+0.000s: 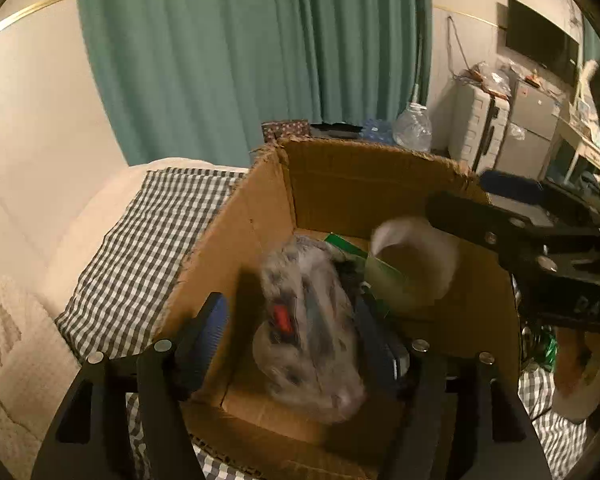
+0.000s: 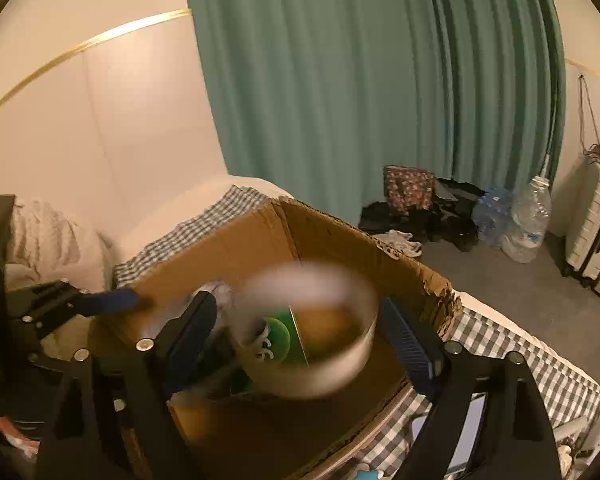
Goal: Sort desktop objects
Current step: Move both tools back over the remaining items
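Note:
An open cardboard box (image 1: 340, 184) stands on a checked cloth. My left gripper (image 1: 292, 320) is open over the box. A blurred grey see-through pouch (image 1: 312, 360) with something red inside lies between its fingers, apart from the left pad. My right gripper (image 2: 300, 312) is open too, over the same box (image 2: 340, 240). A blurred, translucent wide tape roll (image 2: 308, 376) sits between its fingers, clear of both pads. The roll (image 1: 440, 264) also shows from the left wrist. A green packet (image 1: 348, 248) lies on the box floor. The right gripper's fingers (image 1: 480, 220) reach in from the right.
The checked cloth (image 1: 160, 240) covers the surface, with a cream blanket (image 1: 16, 360) to the left. A flat tablet-like device (image 2: 468, 432) lies beside the box. On the floor stand a water bottle (image 2: 528, 220), a suitcase (image 2: 592, 224) and dark clothes (image 2: 420, 216). A green curtain (image 2: 340, 80) hangs behind.

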Demonstrator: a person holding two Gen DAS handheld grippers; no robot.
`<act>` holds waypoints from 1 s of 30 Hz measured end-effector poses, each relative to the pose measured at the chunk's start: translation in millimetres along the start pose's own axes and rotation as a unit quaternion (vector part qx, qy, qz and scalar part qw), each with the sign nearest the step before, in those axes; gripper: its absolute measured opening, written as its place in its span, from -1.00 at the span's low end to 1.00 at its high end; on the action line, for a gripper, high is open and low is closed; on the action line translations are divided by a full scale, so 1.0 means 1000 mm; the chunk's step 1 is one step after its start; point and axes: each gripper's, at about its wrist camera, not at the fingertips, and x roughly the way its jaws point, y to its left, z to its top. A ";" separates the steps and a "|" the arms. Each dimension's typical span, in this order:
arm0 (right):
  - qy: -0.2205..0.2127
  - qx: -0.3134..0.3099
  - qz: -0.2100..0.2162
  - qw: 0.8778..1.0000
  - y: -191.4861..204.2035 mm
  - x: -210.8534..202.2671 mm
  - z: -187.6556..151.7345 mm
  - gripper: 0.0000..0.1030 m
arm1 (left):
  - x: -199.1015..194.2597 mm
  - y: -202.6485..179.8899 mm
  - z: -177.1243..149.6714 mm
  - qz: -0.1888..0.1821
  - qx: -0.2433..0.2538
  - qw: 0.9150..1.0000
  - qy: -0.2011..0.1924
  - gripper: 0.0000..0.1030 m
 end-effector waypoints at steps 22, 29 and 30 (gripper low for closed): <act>-0.080 0.112 -0.207 0.969 -0.055 -0.235 -0.016 1.00 | -0.115 -0.067 0.010 -0.080 0.050 0.990 -0.104 0.96; -0.080 0.133 -0.272 0.950 -0.054 -0.303 -0.049 1.00 | -0.143 -0.111 0.006 -0.121 0.089 0.982 -0.119 1.00; -0.073 0.140 -0.275 0.948 -0.055 -0.309 -0.054 1.00 | -0.146 -0.119 0.005 -0.126 0.095 0.980 -0.120 1.00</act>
